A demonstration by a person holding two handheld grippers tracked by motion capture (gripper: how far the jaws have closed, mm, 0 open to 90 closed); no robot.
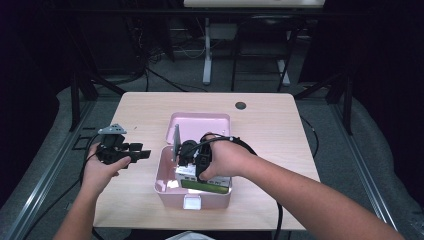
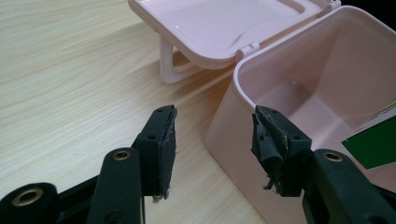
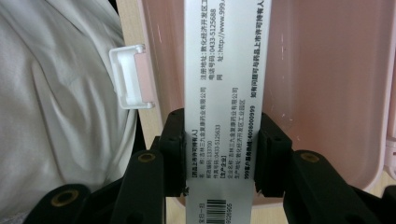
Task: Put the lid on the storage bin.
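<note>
One pale wooden table (image 1: 150, 107) fills the middle of the high view, and on it, just below centre, stands one pink box (image 1: 165, 187) with one hinged lid (image 1: 200, 125) lying open behind it. One silver printed carton (image 3: 222, 93) sits in that box. Two grippers show: the left gripper (image 1: 145, 154) at middle left, the right gripper (image 1: 192, 165) at centre. Two forearms enter from the bottom edge

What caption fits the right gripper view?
Right tongs clamp a silver printed carton inside the open pink box.
</note>
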